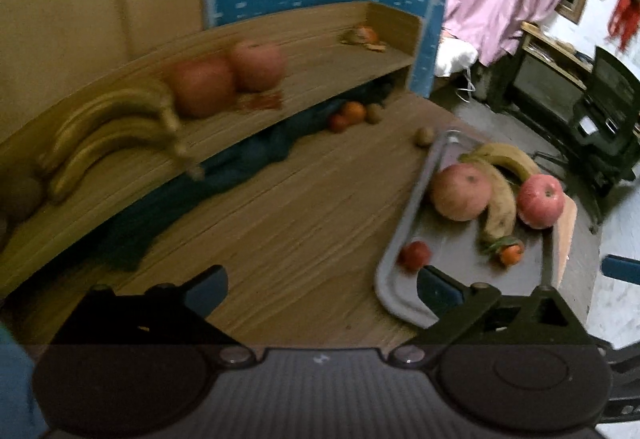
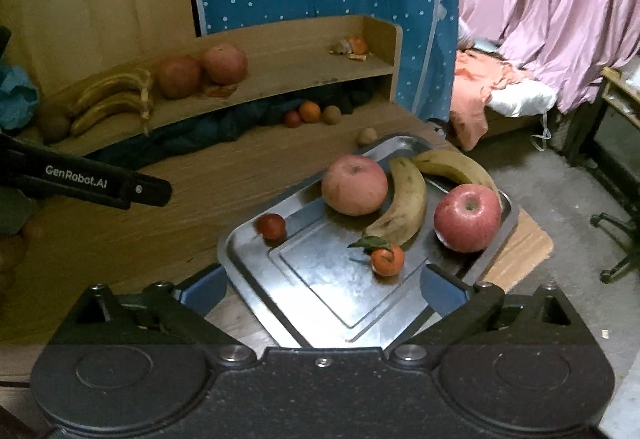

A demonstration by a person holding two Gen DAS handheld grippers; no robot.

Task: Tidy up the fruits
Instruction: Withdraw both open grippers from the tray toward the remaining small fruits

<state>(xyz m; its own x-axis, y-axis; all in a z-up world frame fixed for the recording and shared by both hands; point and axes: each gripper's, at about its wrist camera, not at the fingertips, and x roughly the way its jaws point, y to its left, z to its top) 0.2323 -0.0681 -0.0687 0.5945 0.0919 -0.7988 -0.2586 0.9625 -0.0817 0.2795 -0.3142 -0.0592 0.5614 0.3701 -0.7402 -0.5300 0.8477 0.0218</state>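
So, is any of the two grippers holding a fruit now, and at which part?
Nothing is held. The left gripper and the right gripper both stand open with empty space between their fingers; the fruit lies untouched on the metal tray.

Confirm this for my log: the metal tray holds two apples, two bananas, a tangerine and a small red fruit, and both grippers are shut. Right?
Not quite. The tray does hold two apples, two bananas, a tangerine and a small red fruit. But both grippers are open and empty: the right gripper in the right wrist view, the left gripper in the left wrist view.
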